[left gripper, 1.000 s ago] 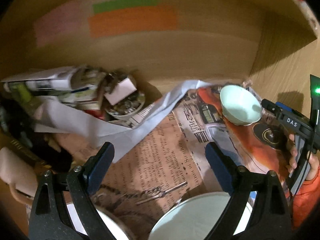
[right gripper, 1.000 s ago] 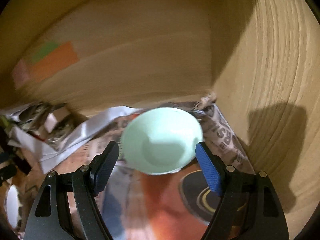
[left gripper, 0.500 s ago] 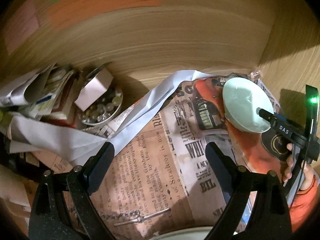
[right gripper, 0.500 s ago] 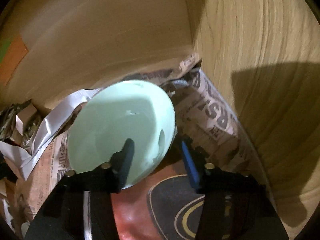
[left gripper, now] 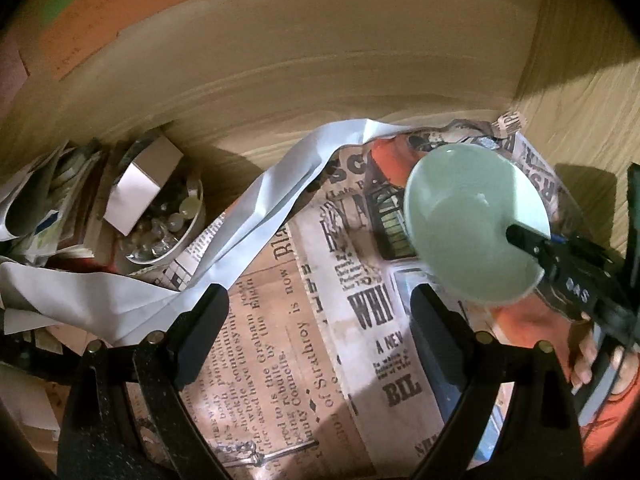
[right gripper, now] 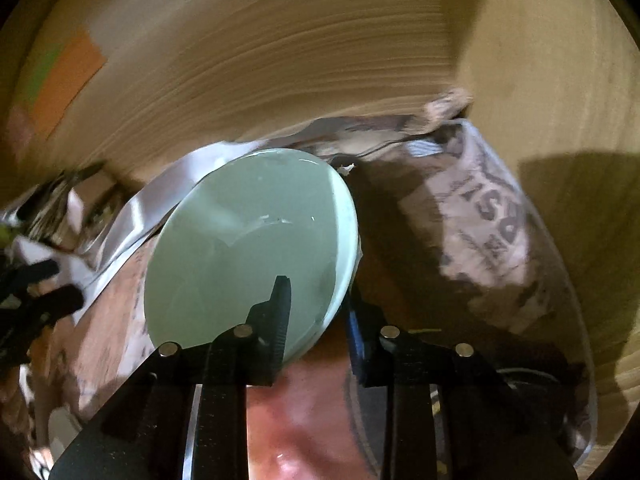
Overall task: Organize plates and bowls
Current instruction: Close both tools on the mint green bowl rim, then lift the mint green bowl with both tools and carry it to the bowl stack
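Right gripper [right gripper: 316, 312] closing on tilted bowl [right gripper: 240, 248] rim.

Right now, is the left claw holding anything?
No, the left claw is open over the newspaper, with nothing between its fingers.

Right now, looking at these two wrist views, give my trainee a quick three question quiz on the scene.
1. True or false: the right claw has one finger inside the pale green bowl.
2. Which is empty: A, the left claw, or B, the right claw?
3. What covers the shelf floor under the bowl?

Key
1. True; its jaws are closing with the bowl's rim between them, one finger inside and one outside.
2. A; nothing sits between its fingers, which stand apart over the newspaper.
3. Newspaper.
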